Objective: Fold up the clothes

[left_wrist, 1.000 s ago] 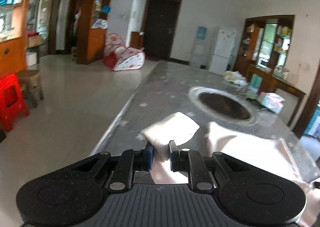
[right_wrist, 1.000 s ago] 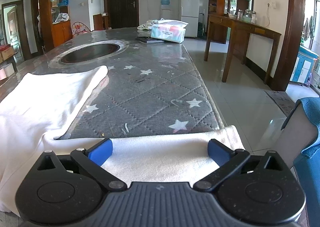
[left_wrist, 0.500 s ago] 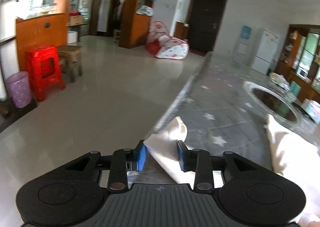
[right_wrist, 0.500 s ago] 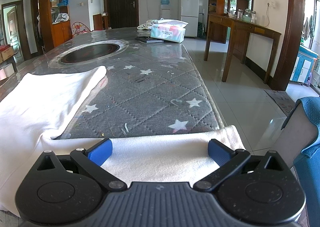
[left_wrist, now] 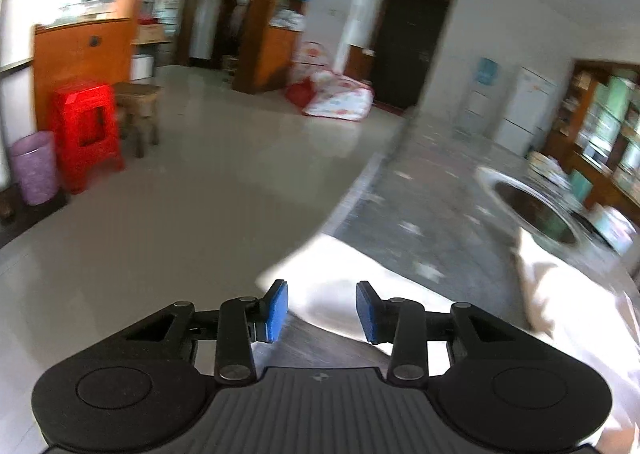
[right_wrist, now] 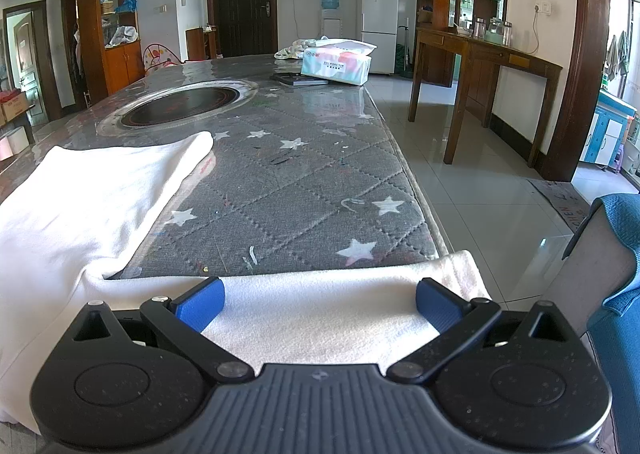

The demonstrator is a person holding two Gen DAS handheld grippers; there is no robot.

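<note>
A white garment [right_wrist: 100,193] lies spread on the grey star-patterned table [right_wrist: 300,181]. One strip of it runs along the near edge under my right gripper [right_wrist: 320,298], whose jaws stand wide open above the cloth. In the blurred left wrist view, a corner of the white garment [left_wrist: 344,270] rests at the table's [left_wrist: 420,213] left edge. My left gripper [left_wrist: 322,302] hovers just behind that corner. Its jaws are opening, and the blue pads [left_wrist: 276,308] stand apart without pressing the cloth.
A round cooktop ring [right_wrist: 180,107] is set into the table, with a tissue pack [right_wrist: 336,65] at the far end. A red stool [left_wrist: 86,125] and a purple bin [left_wrist: 34,167] stand on the floor to the left. Blue fabric [right_wrist: 616,294] fills the right edge.
The left gripper let go of the white cloth corner that it pinched, its jaws widening, and carried it left to the table's edge. The right gripper stayed still.
</note>
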